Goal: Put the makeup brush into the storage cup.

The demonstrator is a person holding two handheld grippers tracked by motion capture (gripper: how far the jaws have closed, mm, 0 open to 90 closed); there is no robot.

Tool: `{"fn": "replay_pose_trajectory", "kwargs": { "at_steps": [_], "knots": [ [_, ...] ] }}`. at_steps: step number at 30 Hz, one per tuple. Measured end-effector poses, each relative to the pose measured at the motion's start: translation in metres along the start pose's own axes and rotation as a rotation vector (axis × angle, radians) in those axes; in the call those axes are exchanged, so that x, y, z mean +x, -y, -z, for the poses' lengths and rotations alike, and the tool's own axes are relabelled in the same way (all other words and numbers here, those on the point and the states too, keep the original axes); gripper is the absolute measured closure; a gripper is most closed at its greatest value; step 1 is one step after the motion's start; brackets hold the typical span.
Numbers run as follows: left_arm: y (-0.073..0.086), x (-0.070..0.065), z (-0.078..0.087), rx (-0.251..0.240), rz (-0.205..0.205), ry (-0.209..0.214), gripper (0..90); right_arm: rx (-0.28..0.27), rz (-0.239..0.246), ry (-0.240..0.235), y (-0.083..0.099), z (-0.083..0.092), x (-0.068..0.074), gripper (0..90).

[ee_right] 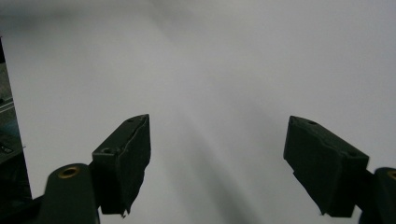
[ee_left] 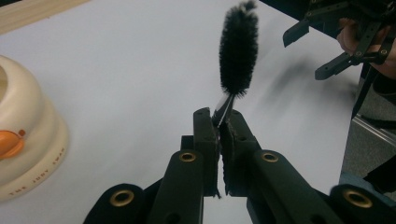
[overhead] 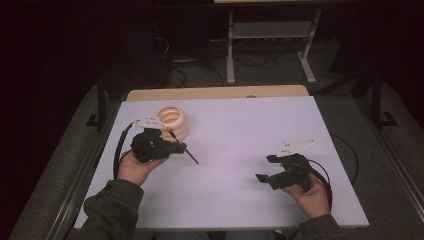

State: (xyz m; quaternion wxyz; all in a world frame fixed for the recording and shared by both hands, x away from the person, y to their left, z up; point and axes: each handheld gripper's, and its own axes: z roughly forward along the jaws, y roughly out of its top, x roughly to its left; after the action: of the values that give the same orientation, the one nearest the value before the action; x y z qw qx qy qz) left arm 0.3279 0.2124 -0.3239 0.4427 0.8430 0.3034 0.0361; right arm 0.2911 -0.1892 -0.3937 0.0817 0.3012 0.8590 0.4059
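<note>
My left gripper (overhead: 180, 146) is shut on the thin wire stem of a black bottle brush (overhead: 192, 157), whose bristled head points out over the white table (overhead: 240, 125). In the left gripper view the jaws (ee_left: 218, 116) pinch the stem, and the brush head (ee_left: 238, 46) rises beyond them. A cream ringed container (overhead: 172, 120) with an orange part stands just behind that gripper, and sits at the left edge (ee_left: 23, 130) in its view. My right gripper (overhead: 265, 168) hovers at the table's right with jaws wide apart (ee_right: 217, 140) and nothing between them; it also appears far off (ee_left: 306, 53).
A wooden strip (overhead: 215, 92) runs along the table's far edge. Beyond it, a metal stand (overhead: 230, 50) and cables sit on the dark floor. Metal rails (overhead: 385, 145) flank both sides of the table.
</note>
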Motion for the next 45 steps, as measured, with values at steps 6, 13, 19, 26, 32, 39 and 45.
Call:
{"fn": "replay_pose_trajectory", "kwargs": {
  "at_steps": [6, 13, 19, 26, 32, 39, 45],
  "knots": [
    [-0.005, 0.004, 0.005, 0.002, 0.007, -0.011, 85.8, -0.005, 0.007, 0.002, 0.0, 0.001, -0.001, 21.2],
    [-0.009, 0.01, 0.01, 0.002, 0.012, -0.03, 85.8, -0.01, -0.002, 0.007, 0.001, 0.004, -0.002, 20.9],
    [-0.013, 0.013, 0.013, -0.002, 0.023, -0.04, 85.9, -0.016, 0.0, 0.009, 0.001, 0.005, -0.003, 20.4],
    [-0.023, 0.02, 0.018, 0.01, 0.021, -0.076, 85.8, -0.018, -0.001, 0.01, 0.0, 0.006, -0.002, 20.5],
    [-0.032, 0.023, 0.024, 0.008, 0.021, -0.109, 85.9, -0.025, 0.0, 0.013, 0.0, 0.008, -0.002, 20.6],
    [-0.041, 0.029, 0.027, 0.013, 0.023, -0.13, 85.9, -0.027, 0.005, 0.015, -0.001, 0.008, -0.003, 20.6],
    [-0.049, 0.032, 0.029, 0.008, 0.029, -0.141, 85.9, -0.032, 0.009, 0.019, -0.001, 0.008, -0.003, 20.5]
  ]
}}
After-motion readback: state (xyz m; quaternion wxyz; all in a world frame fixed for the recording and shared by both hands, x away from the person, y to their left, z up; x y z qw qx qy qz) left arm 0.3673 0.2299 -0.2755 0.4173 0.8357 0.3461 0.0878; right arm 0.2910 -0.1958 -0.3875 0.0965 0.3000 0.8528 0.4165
